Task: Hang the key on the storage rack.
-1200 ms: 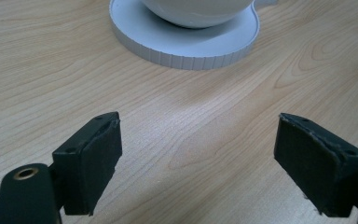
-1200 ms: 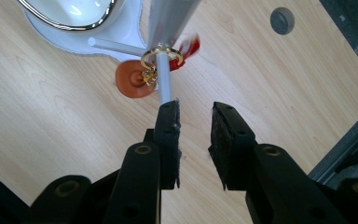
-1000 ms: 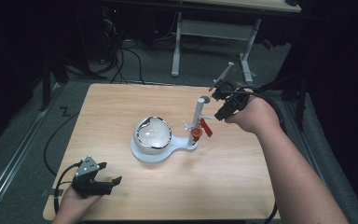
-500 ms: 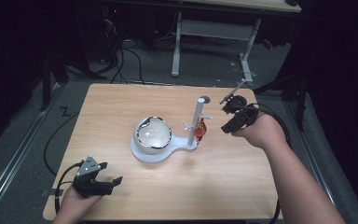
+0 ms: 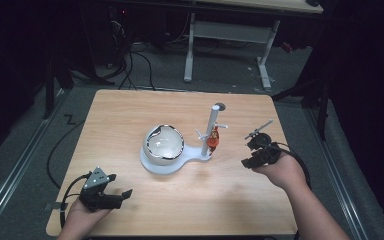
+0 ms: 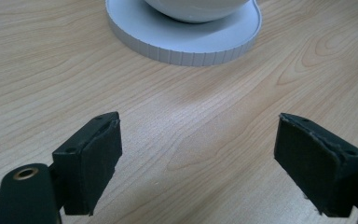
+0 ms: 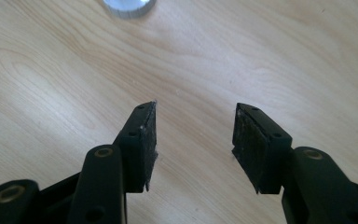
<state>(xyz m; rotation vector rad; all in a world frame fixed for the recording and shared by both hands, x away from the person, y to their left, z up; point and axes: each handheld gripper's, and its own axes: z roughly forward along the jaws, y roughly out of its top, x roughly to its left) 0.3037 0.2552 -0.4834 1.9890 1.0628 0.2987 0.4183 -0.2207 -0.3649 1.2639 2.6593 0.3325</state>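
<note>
Orange-red and small, a trinket (image 5: pixel 213 141) hangs from a peg low on a white post stand (image 5: pixel 212 127), which rises near the centre of a pale wood counter (image 5: pixel 130 115). Judged from how it hangs free with nothing gripping it, the hanging step looks done; what remains, if anything, would be other pegs to fill, and no further trinkets are seen on the counter. The stand's base (image 5: pixel 172 162) is a flat white plate that widens at its 8 o'clock side into a round disc, and on that disc sits a glossy white bowl (image 5: pixel 164 142) with a dark rim; whether anything lies in the bowl cannot be told. From the trinket, the right tongs (image 5: pixel 255 150) are at about 3 o'clock, near but apart from the stand, held in a hand (image 5: pixel 279 169) above the counter. In the right gripper view the right tongs (image 7: pixel 193 135) stand partly open with bare wood between the pads and nothing held. Further out, at about 7 o'clock from the stand and well apart from it, the left tongs (image 5: pixel 114 196) rest near the counter's front edge in the other hand (image 5: pixel 82 215). In the left gripper view the left tongs (image 6: pixel 198 163) gape wide and empty, facing the ribbed rim of the disc (image 6: pixel 182 46).
</note>
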